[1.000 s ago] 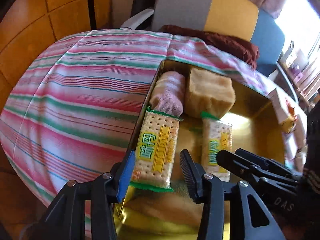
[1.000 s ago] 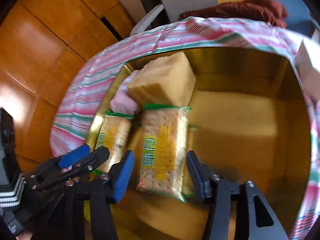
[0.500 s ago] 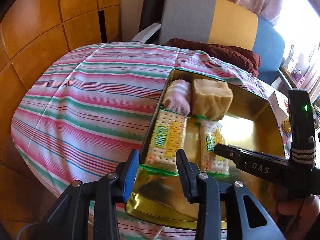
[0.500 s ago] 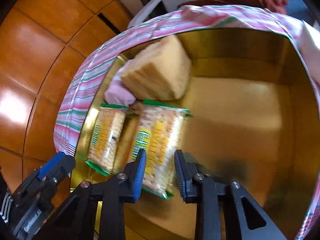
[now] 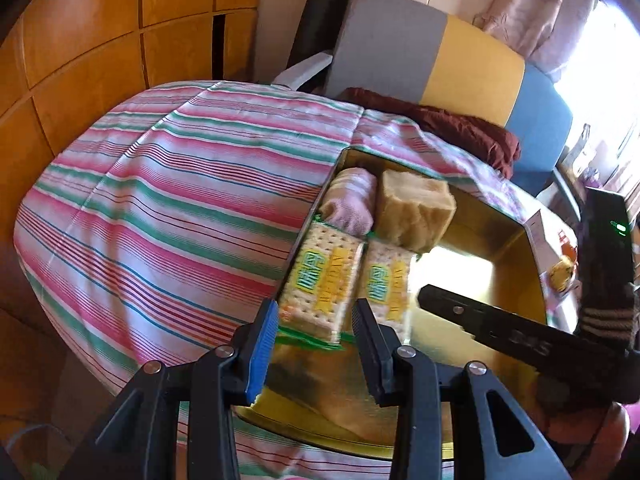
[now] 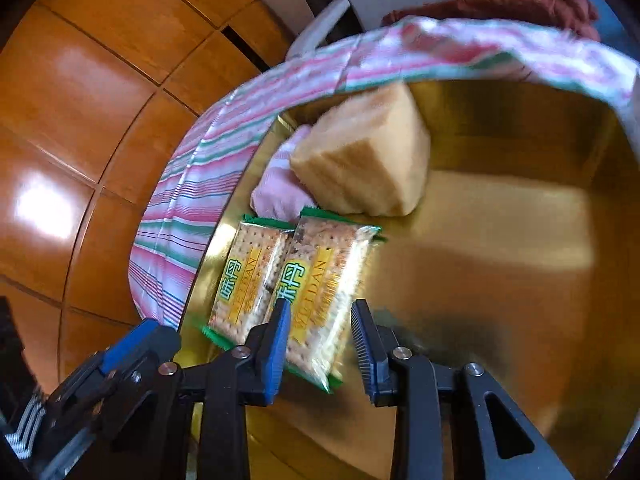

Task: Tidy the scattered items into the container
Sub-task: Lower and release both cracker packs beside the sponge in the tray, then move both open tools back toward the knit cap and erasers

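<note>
Left wrist view: gold metal tin (image 5: 516,228) holds two cracker packets (image 5: 320,280), tan sponge block (image 5: 414,210), pink rolled cloth (image 5: 350,202) | both jaws part-open, empty | striped counter (image 5: 160,200) shows nothing loose; tidying looks nearly done

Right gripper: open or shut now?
Open. The right gripper shows a clear gap between its fingers, holding nothing, above the cracker packet lying in the tin.

striped cloth (image 5: 160,184); maroon blanket (image 5: 460,128); sofa (image 5: 472,64); wood panels (image 6: 80,120)
</note>
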The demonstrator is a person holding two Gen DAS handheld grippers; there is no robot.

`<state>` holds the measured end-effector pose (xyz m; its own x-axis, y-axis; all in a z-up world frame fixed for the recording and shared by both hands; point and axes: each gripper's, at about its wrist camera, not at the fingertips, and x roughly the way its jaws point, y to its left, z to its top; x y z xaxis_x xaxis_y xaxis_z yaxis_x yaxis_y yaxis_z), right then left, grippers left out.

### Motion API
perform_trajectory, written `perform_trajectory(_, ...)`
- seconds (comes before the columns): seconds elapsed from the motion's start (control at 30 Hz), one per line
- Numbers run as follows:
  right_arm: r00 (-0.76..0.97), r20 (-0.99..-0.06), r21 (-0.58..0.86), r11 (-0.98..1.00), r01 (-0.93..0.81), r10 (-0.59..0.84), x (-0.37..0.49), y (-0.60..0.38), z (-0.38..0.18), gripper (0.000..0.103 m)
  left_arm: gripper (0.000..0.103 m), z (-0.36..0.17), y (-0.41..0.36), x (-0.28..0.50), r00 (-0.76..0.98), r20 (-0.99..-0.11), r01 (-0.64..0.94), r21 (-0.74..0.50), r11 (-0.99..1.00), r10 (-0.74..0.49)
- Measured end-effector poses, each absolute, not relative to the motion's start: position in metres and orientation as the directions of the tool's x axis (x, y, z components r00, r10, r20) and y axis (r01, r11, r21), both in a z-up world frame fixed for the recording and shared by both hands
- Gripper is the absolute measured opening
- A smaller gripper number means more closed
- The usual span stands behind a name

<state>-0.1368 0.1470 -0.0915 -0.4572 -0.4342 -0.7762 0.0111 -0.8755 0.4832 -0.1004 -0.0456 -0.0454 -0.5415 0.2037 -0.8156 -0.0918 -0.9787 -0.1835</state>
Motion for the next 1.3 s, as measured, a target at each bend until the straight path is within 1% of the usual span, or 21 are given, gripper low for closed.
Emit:
perform_trajectory(0.07, -0.485, -0.782, 0.439, -0.898, 0.017, -0.392, -0.125, 0.155, -0.076, 0.044, 0.039, -0.046, -0.040, -0.098, -0.535, -0.819, -0.091, -0.188, -0.978, 0.208)
perform_trajectory(0.3, -0.539, -0.795, 0.313, -0.949, 0.028, -0.278, -0.094, 0.172, -0.045, 0.050, 0.039, -0.045, -0.014, -0.082, -0.502, -0.829, -0.109, -0.221, -0.969, 0.246)
perform_trajectory(0.4, -0.557, -0.796, 0.269, -0.963, 0.022, -0.235, -0.080, 0.176, -0.038, 0.054, 0.039, -0.039, 0.000, -0.070, -0.515, -0.820, -0.139, -0.208, -0.968, 0.250)
perform_trajectory(0.47, -0.566, -0.794, 0.259, -0.966, 0.015, -0.222, -0.071, 0.181, -0.035, 0.059, 0.039, -0.037, 0.008, -0.065, -0.515, -0.817, -0.157, -0.208, -0.965, 0.260)
perform_trajectory(0.7, -0.610, -0.774, 0.229, -0.973, -0.019, -0.170, -0.044, 0.205, -0.022, 0.061, 0.039, -0.025, 0.041, -0.044, -0.530, -0.788, -0.236, -0.217, -0.947, 0.313)
perform_trajectory(0.83, -0.657, -0.748, 0.186, -0.980, -0.074, -0.093, -0.018, 0.229, -0.015, 0.067, 0.039, -0.021, 0.068, -0.029, -0.526, -0.777, -0.320, -0.197, -0.927, 0.347)
perform_trajectory(0.9, -0.668, -0.742, 0.169, -0.979, -0.110, -0.053, -0.006, 0.243, -0.015, 0.067, 0.039, -0.021, 0.085, -0.019, -0.515, -0.772, -0.372, -0.190, -0.908, 0.373)
perform_trajectory(1.1, -0.664, -0.748, 0.222, -0.946, -0.237, -0.010, 0.024, 0.300, -0.028, 0.067, 0.039, -0.027, 0.133, 0.003, -0.452, -0.775, -0.500, -0.190, -0.845, 0.442)
perform_trajectory(1.3, -0.654, -0.755, 0.222, -0.917, -0.333, 0.055, 0.053, 0.347, -0.050, 0.067, 0.039, -0.034, 0.168, 0.022, -0.400, -0.782, -0.581, -0.188, -0.792, 0.479)
